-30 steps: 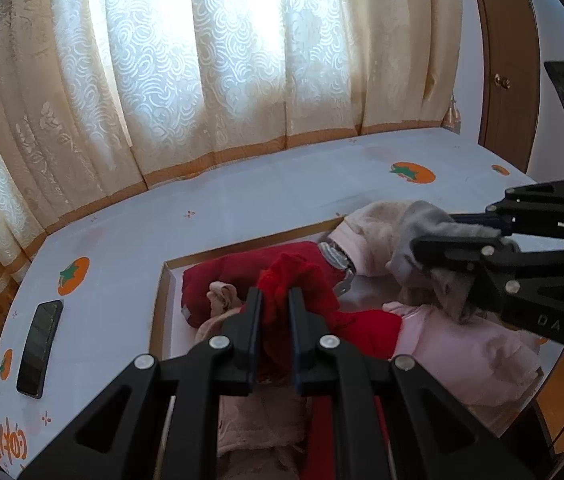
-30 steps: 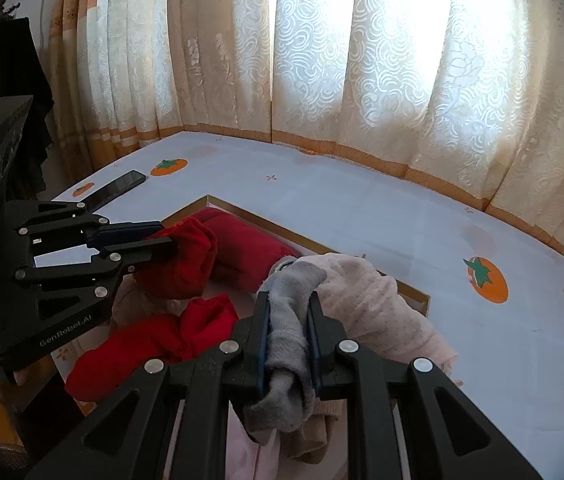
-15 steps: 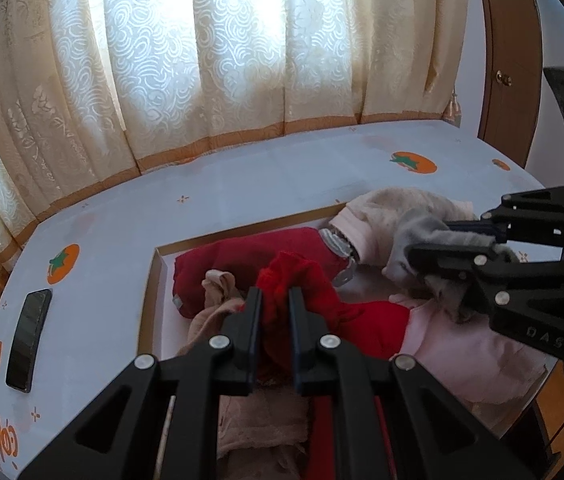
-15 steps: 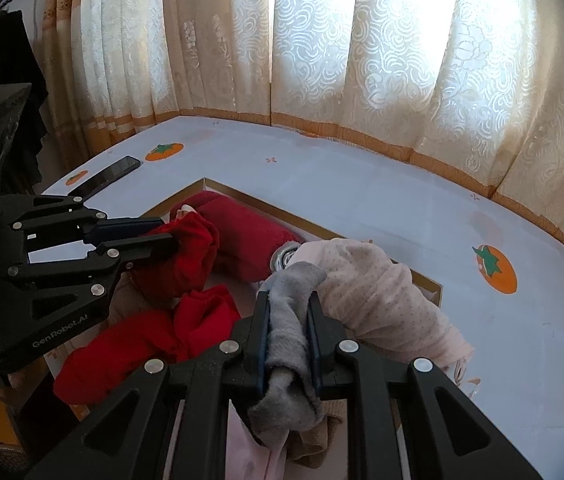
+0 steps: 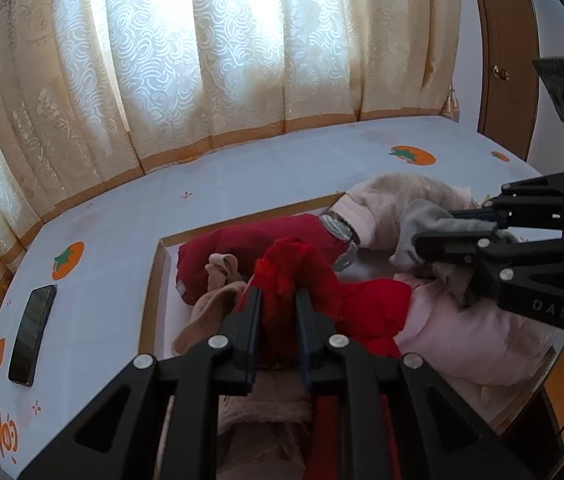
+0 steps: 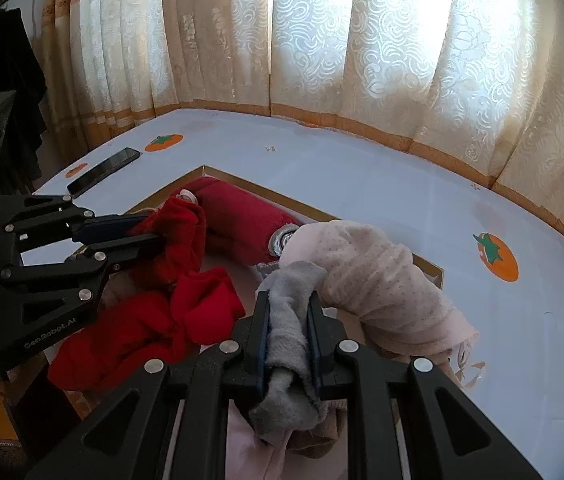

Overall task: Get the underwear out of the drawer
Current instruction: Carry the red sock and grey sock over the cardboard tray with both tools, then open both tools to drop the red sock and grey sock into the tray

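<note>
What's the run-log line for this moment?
left claw: opening, red garment between | right claw: shut on grey garment | drawer: open

Daylight glows through cream patterned curtains with an orange band along the hem, drawn across the whole window. Below them lies a white counter printed with orange fruit. A brown wooden door stands at the right beside a pale wall.

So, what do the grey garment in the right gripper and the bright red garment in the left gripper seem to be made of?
Grey garment: looks like soft, matte knit fabric, perhaps cotton; it bunches in limp folds between the pads. Bright red garment: fuzzier knit, perhaps fleece or wool blend; its edge looks fluffy. Exact fibres cannot be told.
</note>
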`<action>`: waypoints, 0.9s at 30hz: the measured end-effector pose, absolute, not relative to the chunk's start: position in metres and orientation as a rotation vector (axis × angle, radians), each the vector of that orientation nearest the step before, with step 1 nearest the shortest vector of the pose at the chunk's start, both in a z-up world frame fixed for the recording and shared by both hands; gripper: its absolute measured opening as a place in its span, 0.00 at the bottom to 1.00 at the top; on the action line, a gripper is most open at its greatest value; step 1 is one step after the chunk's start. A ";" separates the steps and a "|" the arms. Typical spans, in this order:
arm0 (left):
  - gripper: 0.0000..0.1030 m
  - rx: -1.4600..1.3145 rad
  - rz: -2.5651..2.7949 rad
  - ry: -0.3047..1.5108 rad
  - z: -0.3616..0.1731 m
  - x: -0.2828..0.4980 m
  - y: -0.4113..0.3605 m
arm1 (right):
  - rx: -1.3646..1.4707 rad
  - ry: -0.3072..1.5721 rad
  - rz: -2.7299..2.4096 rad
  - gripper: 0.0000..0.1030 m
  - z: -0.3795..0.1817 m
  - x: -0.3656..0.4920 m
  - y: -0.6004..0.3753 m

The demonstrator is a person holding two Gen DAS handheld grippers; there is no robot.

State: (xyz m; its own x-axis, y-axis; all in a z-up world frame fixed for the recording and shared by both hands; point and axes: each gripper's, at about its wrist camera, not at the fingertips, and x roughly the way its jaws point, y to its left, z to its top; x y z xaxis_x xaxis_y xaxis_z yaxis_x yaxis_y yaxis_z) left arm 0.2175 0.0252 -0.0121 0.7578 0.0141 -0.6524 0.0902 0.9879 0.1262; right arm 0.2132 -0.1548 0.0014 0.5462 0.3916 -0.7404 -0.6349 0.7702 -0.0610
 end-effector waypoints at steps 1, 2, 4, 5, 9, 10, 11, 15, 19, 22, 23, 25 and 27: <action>0.17 0.151 -0.042 0.710 -0.012 0.217 0.025 | -0.336 0.781 0.625 0.18 0.002 0.213 -0.156; 0.18 0.151 -0.043 0.709 -0.011 0.217 0.025 | -0.330 0.780 0.624 0.19 0.003 0.213 -0.156; 0.20 0.154 -0.045 0.708 -0.011 0.216 0.023 | -0.323 0.775 0.615 0.22 0.004 0.213 -0.157; 0.23 0.155 -0.047 0.708 -0.011 0.215 0.022 | -0.318 0.774 0.613 0.23 0.004 0.213 -0.158; 0.42 0.155 -0.046 0.704 -0.011 0.214 0.020 | -0.316 0.773 0.615 0.26 0.004 0.211 -0.159; 0.44 0.153 -0.049 0.705 -0.011 0.214 0.019 | -0.318 0.772 0.614 0.29 0.004 0.211 -0.159; 0.47 0.153 -0.050 0.704 -0.011 0.213 0.018 | -0.320 0.771 0.613 0.35 0.004 0.211 -0.158; 0.60 0.160 -0.050 0.695 -0.009 0.210 0.015 | -0.322 0.748 0.602 0.52 0.006 0.207 -0.159; 0.67 0.158 -0.043 0.676 -0.004 0.205 0.014 | -0.320 0.739 0.594 0.52 0.006 0.204 -0.161; 0.75 0.157 -0.039 0.666 -0.002 0.203 0.014 | -0.328 0.741 0.586 0.52 0.005 0.203 -0.160; 0.75 0.157 -0.040 0.666 -0.001 0.203 0.014 | -0.330 0.740 0.585 0.53 0.005 0.202 -0.160; 0.78 0.159 -0.041 0.667 0.000 0.200 0.014 | -0.332 0.734 0.581 0.53 0.007 0.198 -0.162; 0.89 0.162 -0.042 0.654 0.001 0.196 0.014 | -0.338 0.725 0.586 0.53 0.009 0.191 -0.164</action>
